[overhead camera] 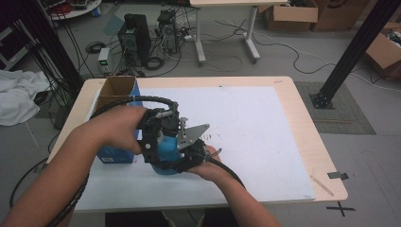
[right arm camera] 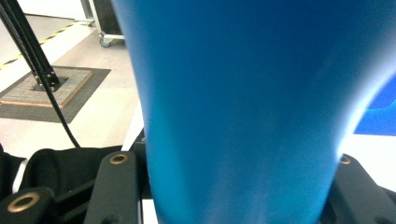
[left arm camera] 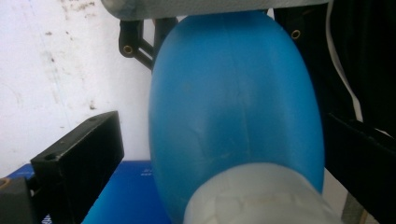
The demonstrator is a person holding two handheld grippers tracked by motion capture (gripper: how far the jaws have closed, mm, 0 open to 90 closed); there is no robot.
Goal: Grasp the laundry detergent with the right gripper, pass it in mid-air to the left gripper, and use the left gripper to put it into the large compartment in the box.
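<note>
white table mat (overhead camera: 246, 132), left half near front edge: blue bottle (overhead camera: 166, 149) mostly hidden among hands. right gripper (right arm camera: 233, 186) clamped tight on it; left gripper (left arm camera: 219, 140) straddling wide, pad contact unclear.

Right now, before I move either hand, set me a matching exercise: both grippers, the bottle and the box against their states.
1 left gripper
2 right gripper
3 blue bottle
4 open box

A shut on the bottle
B at the left edge of the table
C jaws open, gap on one side
D between both pairs of jaws

Pairs: 1-C, 2-A, 3-D, 4-B
</note>
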